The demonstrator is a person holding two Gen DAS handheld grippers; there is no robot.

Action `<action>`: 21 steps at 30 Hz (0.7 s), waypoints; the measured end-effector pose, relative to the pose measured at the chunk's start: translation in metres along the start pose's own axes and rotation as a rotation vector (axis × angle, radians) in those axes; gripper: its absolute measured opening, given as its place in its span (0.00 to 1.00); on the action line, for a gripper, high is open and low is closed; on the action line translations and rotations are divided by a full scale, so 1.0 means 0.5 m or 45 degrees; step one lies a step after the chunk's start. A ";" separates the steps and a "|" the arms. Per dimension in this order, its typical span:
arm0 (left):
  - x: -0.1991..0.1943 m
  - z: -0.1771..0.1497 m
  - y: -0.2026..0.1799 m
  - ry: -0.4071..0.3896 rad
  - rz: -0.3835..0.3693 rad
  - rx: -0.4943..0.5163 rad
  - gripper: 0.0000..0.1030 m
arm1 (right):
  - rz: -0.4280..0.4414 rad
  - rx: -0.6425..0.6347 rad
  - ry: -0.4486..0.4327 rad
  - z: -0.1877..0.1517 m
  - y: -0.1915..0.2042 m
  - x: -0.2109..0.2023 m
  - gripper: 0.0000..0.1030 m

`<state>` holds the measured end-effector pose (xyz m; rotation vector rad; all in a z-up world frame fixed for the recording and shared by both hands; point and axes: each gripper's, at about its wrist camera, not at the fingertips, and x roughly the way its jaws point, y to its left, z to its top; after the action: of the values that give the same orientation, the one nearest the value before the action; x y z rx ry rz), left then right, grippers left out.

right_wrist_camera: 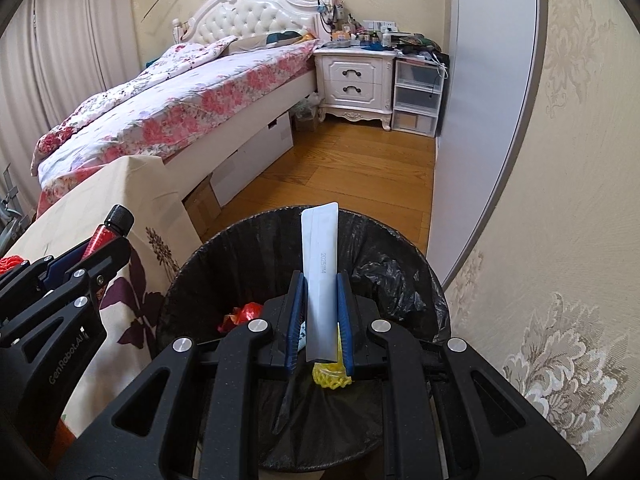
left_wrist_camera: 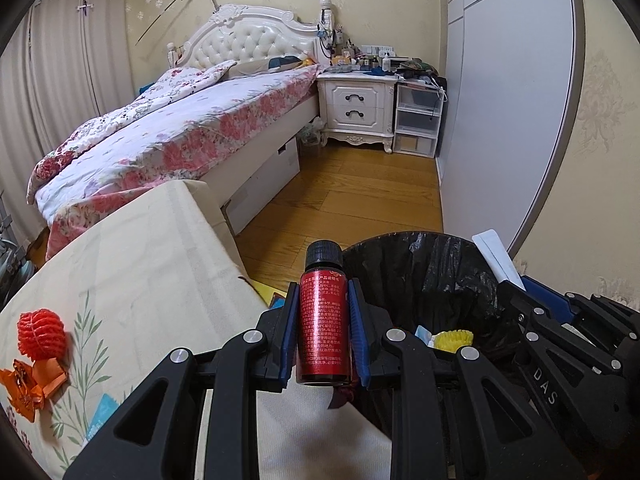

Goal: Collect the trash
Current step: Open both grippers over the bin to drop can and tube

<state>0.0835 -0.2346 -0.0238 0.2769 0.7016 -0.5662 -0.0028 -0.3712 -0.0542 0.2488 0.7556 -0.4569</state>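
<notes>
Already the bin [right_wrist_camera: 400,276], black-lined, holds yellow netting [right_wrist_camera: 331,376] and a red scrap [right_wrist_camera: 244,314]. Above it, the right gripper [right_wrist_camera: 319,320] has its fingers clamped on a flat white packet [right_wrist_camera: 320,280]; beside its rim, the left gripper [left_wrist_camera: 324,332] pinches a red bottle [left_wrist_camera: 323,328]. Left of the bin, red netting [left_wrist_camera: 41,334] and orange scraps [left_wrist_camera: 34,384] remain on the cloth-covered desk [left_wrist_camera: 160,280]; beyond lie wooden floor [left_wrist_camera: 360,196] and a bed [left_wrist_camera: 180,128].

Bin [right_wrist_camera: 224,248] sits right of cloth-covered table [left_wrist_camera: 132,248]; bed [left_wrist_camera: 180,128] behind table, nightstand [left_wrist_camera: 354,110] w/ drawer unit [left_wrist_camera: 418,120] to its right, far back.
</notes>
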 end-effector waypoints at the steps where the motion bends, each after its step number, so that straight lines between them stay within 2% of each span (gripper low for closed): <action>1: 0.004 0.001 0.000 0.003 0.000 0.003 0.24 | -0.003 0.003 0.004 0.000 -0.002 0.004 0.16; 10: 0.021 0.005 -0.003 0.037 -0.015 -0.005 0.25 | -0.027 0.015 0.019 0.002 -0.008 0.028 0.18; 12: 0.023 0.005 -0.002 0.043 -0.015 -0.011 0.34 | -0.030 0.018 0.019 0.002 -0.010 0.031 0.20; 13: 0.024 0.005 -0.002 0.043 -0.013 -0.013 0.36 | -0.033 0.022 0.016 0.002 -0.012 0.031 0.27; 15: 0.023 0.005 -0.002 0.039 -0.007 -0.019 0.46 | -0.040 0.025 0.010 0.003 -0.012 0.031 0.32; 21: 0.017 0.005 -0.004 0.016 0.008 -0.016 0.63 | -0.056 0.031 -0.002 0.001 -0.018 0.024 0.39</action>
<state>0.0892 -0.2407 -0.0278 0.2707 0.7158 -0.5544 0.0011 -0.3830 -0.0627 0.2546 0.7553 -0.5080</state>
